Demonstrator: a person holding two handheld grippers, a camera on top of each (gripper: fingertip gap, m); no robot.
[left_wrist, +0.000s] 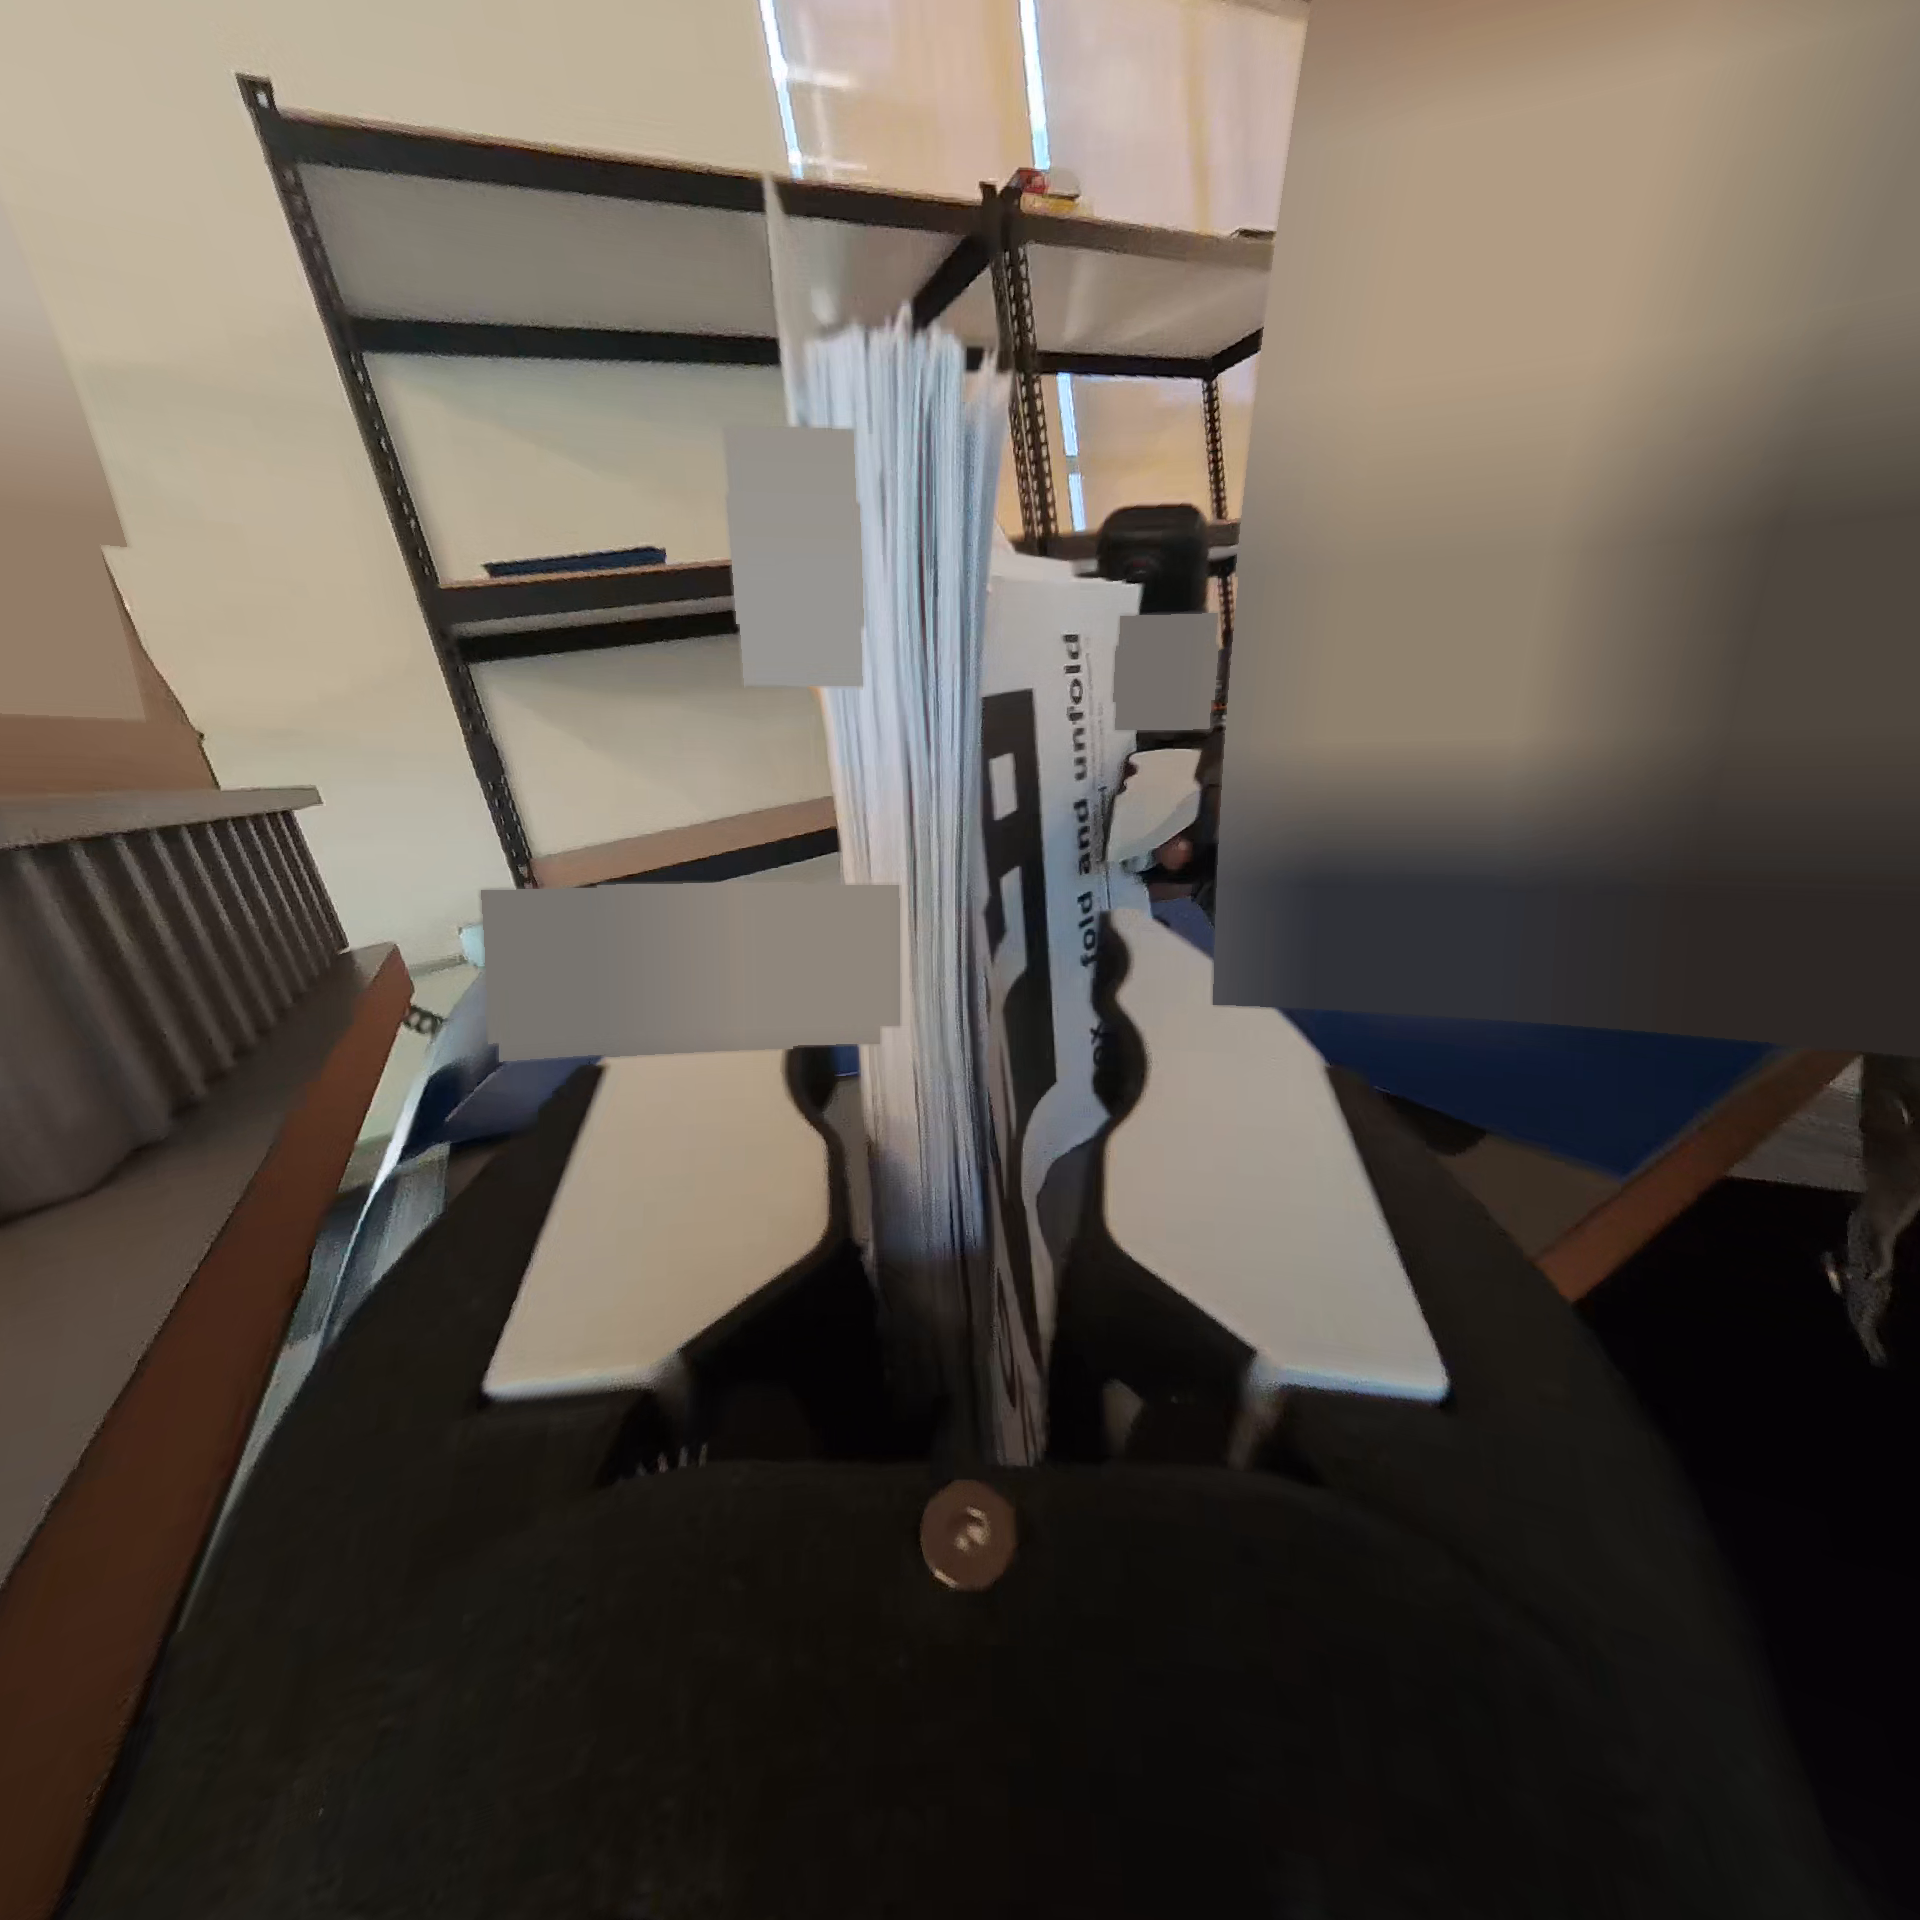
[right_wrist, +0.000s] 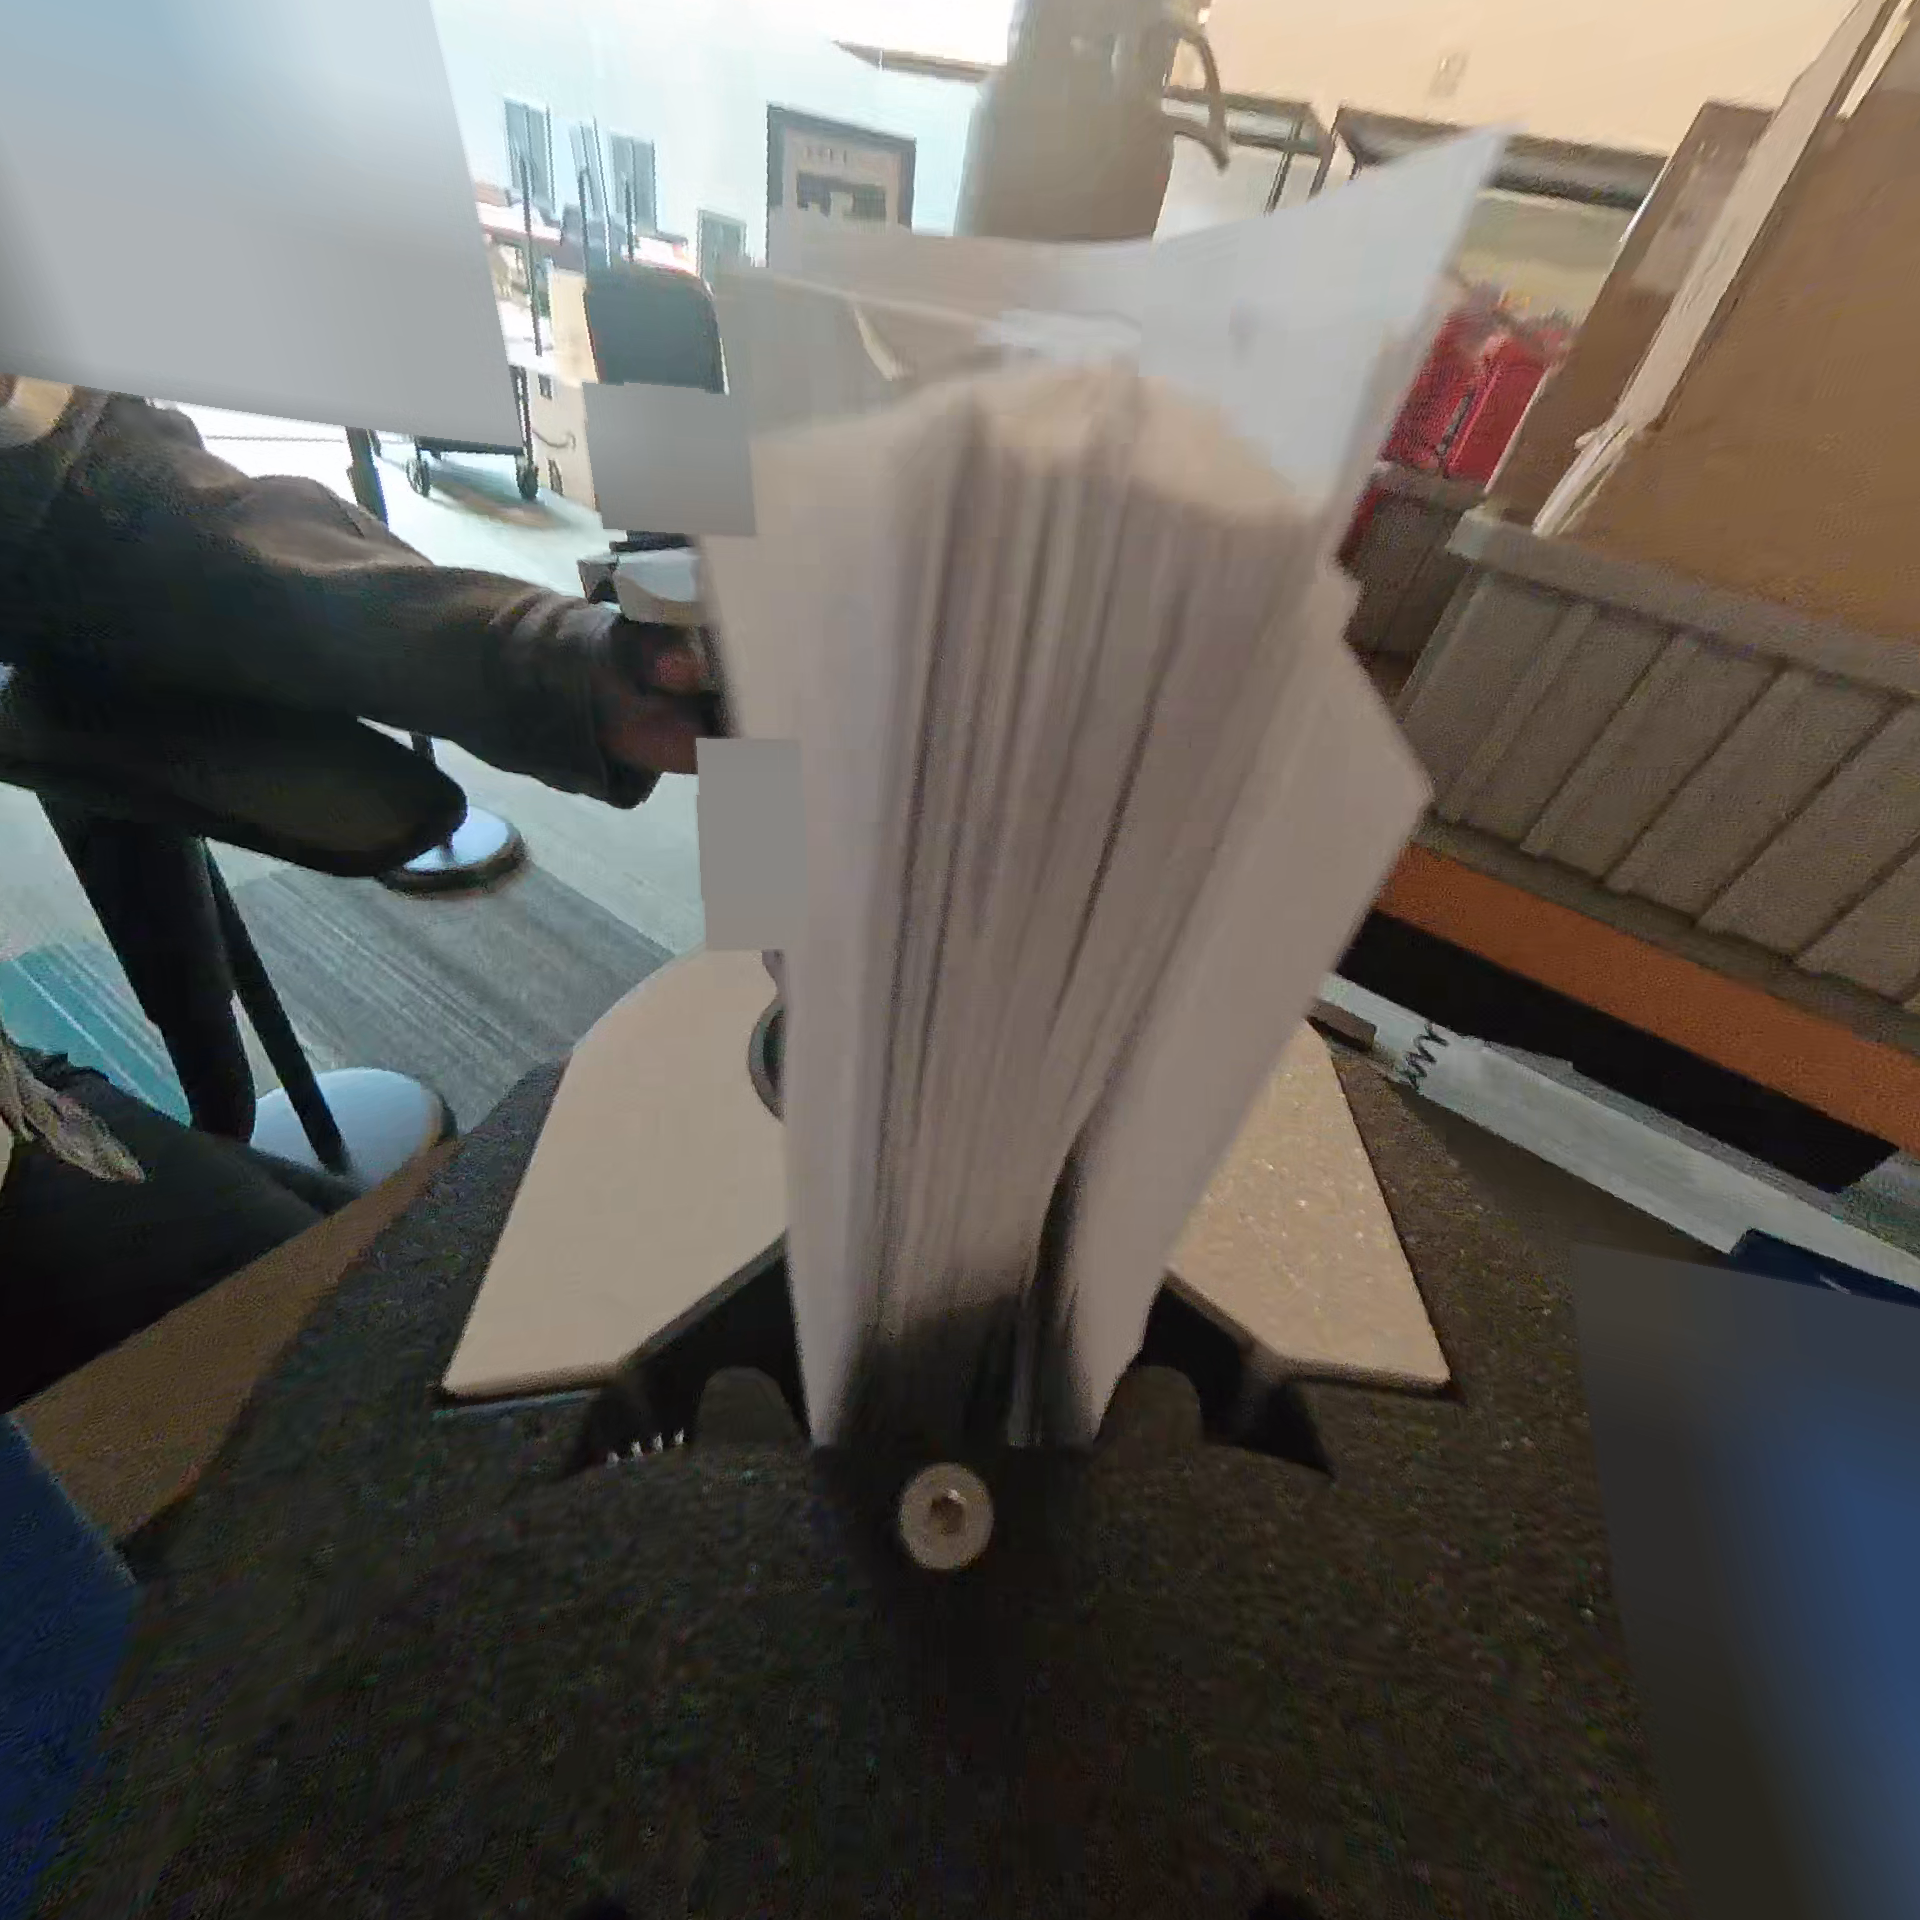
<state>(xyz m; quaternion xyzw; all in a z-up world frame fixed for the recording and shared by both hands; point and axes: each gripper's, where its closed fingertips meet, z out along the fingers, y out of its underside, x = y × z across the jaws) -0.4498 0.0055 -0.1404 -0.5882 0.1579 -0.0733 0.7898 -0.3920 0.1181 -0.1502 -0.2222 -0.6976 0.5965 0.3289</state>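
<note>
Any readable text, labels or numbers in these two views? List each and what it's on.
Outer sheet of the paper stack clamped in the left gripper: bold black print beside a black block pattern; I don't transcribe wording.
Page edges of the stack in the right gripper: motion-blurred, nothing readable.
Framed board far back: too small to read.

Table (left_wrist: 260, 1174): wood-edged top, seen at lower left of left wrist view; grey ribbed bin (left_wrist: 135, 935) stands on it. Black metal shelf rack (left_wrist: 416, 540) behind; flat blue item (left_wrist: 574, 564) lies on a middle shelf, small objects (left_wrist: 1044, 189) on top shelf. Floor (right_wrist: 468, 966): grey carpet, right wrist view.
</note>
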